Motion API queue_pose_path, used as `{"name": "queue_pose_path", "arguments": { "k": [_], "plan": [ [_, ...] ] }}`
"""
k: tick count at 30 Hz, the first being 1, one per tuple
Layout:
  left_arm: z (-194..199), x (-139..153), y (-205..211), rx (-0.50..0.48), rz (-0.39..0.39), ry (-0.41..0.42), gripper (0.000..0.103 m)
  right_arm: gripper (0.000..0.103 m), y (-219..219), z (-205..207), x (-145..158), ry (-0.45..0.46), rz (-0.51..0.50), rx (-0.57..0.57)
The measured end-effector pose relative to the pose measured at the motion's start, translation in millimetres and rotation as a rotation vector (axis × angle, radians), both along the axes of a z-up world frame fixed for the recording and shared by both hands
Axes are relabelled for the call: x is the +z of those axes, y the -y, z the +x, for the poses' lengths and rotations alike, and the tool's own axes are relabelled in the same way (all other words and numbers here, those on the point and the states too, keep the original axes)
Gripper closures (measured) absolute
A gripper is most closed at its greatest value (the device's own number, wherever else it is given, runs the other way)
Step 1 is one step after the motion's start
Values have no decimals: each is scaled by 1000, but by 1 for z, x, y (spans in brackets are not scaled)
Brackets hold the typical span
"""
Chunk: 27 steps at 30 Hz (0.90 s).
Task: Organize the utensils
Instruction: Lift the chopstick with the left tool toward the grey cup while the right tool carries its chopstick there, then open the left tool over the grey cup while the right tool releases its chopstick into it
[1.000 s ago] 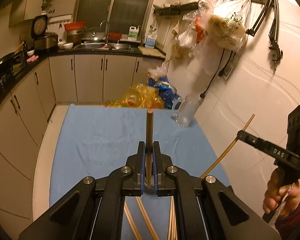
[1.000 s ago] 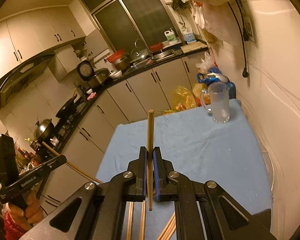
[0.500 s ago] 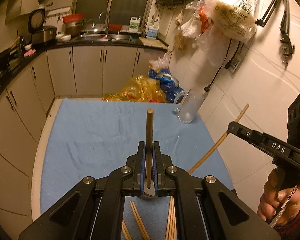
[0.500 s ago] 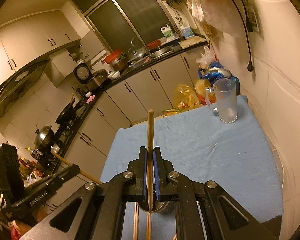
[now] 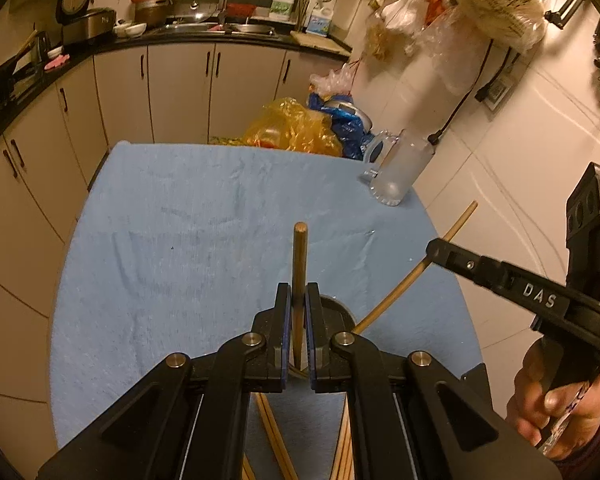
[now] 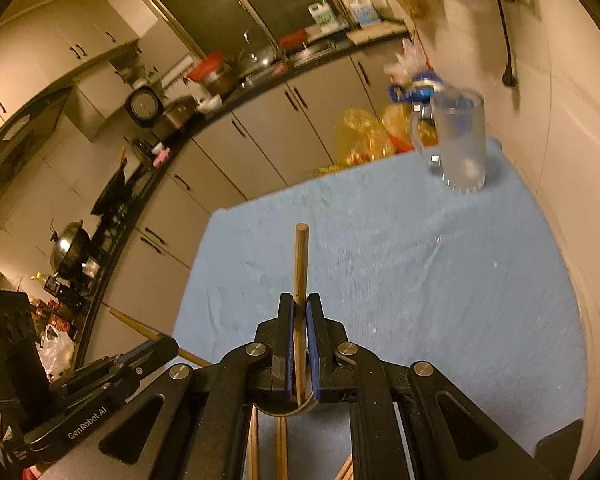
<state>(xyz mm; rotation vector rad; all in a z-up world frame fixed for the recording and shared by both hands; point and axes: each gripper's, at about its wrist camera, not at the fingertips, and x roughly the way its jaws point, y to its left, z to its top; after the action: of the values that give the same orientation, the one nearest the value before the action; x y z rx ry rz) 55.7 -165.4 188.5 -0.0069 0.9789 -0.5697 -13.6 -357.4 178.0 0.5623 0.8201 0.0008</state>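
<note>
My left gripper (image 5: 298,294) is shut on a wooden chopstick (image 5: 300,264) that stands up between its blue pads. Just under its jaws sits a dark round metal holder (image 5: 338,312). At the right of this view, my right gripper (image 5: 434,246) pinches a second chopstick (image 5: 452,232), whose lower end slants down to the holder's rim. In the right wrist view, the right gripper (image 6: 300,302) is shut on its chopstick (image 6: 301,264), with the holder's rim (image 6: 284,412) showing below the jaws. The left gripper (image 6: 168,346) is at lower left with its chopstick (image 6: 136,324).
Several loose chopsticks (image 5: 276,432) lie on the blue cloth (image 5: 180,240) below the grippers. A frosted glass mug (image 5: 396,172) stands at the far right corner by the white wall. Plastic bags (image 5: 292,128) sit past the table's far edge. Kitchen cabinets run along the left.
Both grippers have sunk toward the table, each still holding its chopstick. The metal holder has come into view beneath the jaws, and the right chopstick's lower end now reaches its rim.
</note>
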Motion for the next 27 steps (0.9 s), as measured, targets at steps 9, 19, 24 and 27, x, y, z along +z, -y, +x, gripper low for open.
{"name": "queue_pose_path", "arguments": {
  "k": [9,19,24,27],
  "plan": [
    [11,-12,0,8,13,-4,97,94,-3,18,-24,-54,15,5],
    [15,10,-13,22,-27,46,79,82,-5,10,-7,-11,-12,-2],
    [9,25,-32,36,-52,70,79,78,0,-8,3,4,2,-28],
    [1,26,-47,47,-50,81,77,77,7,-24,1,-6,20,-49]
  ]
}}
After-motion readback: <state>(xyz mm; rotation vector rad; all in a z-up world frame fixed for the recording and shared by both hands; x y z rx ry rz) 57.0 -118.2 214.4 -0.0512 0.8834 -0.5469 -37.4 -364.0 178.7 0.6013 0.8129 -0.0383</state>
